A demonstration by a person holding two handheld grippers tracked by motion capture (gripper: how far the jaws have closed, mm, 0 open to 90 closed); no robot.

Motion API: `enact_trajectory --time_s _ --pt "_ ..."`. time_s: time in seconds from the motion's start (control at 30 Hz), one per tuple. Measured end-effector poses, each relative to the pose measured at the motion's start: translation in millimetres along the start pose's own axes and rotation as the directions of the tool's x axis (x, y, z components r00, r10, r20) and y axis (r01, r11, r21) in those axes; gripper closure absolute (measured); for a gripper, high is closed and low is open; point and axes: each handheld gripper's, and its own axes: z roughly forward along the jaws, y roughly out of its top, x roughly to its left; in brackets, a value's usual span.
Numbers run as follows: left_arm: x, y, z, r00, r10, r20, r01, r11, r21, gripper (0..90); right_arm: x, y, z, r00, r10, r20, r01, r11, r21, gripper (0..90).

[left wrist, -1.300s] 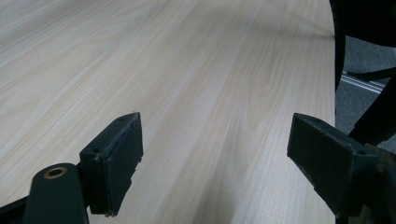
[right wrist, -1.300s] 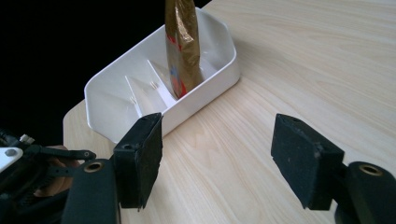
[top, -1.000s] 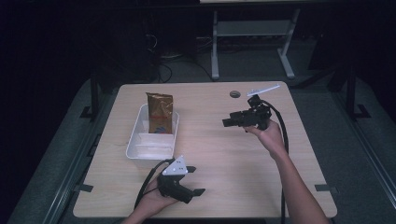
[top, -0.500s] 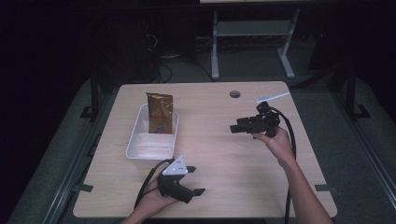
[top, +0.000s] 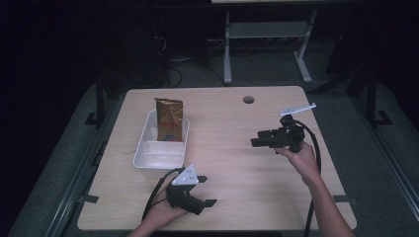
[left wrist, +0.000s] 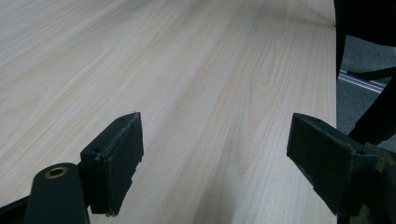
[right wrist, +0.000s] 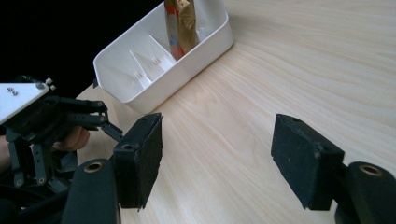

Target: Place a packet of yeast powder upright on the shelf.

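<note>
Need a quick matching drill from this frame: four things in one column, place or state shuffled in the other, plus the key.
Things
1. gold foil snack bag
2. white plastic divided bin
3. left claw
4. right claw

Places or states
A. open, held above the table's right half, pointing toward the bin
B. standing upright in the bin's far compartment
C. open, low at the near edge of the light wooden table
D. on the table's left half, near compartments holding nothing

Pairs: 1-B, 2-D, 3-C, 4-A
</note>
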Motion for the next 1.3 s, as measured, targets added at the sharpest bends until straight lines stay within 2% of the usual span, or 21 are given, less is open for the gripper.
enact_trajectory --time_s 0.5,1.3 --pt "0.7 -0.3 0.0 1.0000 -0.002 -0.001 0.002 1.0000 0.000 18.4 -1.6 -25.6 -17.7 0.9997 0.023 0.010 -0.023 1.000 -0.015 33.1" --pt "1.1 -0.7 0.0 1.0000 -0.006 -0.001 0.006 1.0000 0.001 18.4 2.4 -63.6 -29.8 0.9989 0.036 0.028 -0.036 0.999 -0.021 32.9"
